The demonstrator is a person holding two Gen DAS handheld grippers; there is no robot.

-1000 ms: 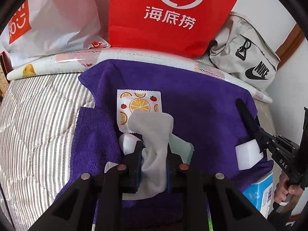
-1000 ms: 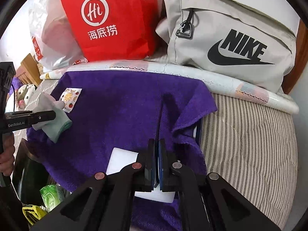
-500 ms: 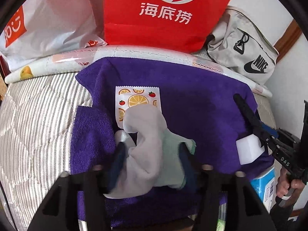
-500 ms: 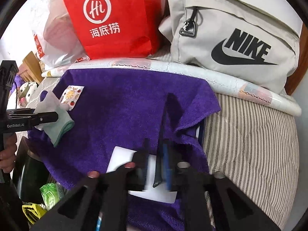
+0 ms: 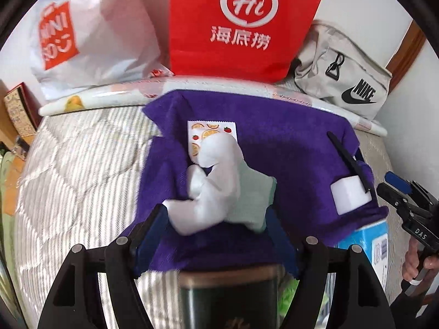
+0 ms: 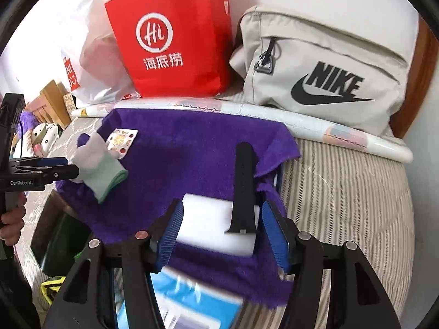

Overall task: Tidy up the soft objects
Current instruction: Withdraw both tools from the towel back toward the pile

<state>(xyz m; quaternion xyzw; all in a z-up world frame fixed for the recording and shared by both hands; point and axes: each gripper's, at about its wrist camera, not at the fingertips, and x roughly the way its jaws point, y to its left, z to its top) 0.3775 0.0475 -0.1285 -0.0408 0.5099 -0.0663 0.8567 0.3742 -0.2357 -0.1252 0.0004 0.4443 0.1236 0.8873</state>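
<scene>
A purple towel (image 5: 288, 148) lies spread on the striped mattress. A grey and mint sock (image 5: 219, 189) lies crumpled on it, partly over a fruit-print sachet (image 5: 208, 130). My left gripper (image 5: 216, 230) is open, its jaws on either side of the sock's near end. In the right wrist view my right gripper (image 6: 219, 230) is open around a white foam block (image 6: 208, 224) with a black strap (image 6: 244, 186) lying across it. The sock (image 6: 98, 161) and sachet (image 6: 122, 142) show at the left there.
A red paper bag (image 5: 244, 24), a white plastic bag (image 5: 90, 35) and a grey Nike bag (image 6: 323, 68) stand at the back. A blue box (image 5: 367, 244) sits under the towel's right edge. A dark container (image 5: 227, 298) is below my left gripper.
My left gripper has opened and let go of the sock, which now lies on the towel. My right gripper has opened and released the black strap. Both grippers have pulled back.
</scene>
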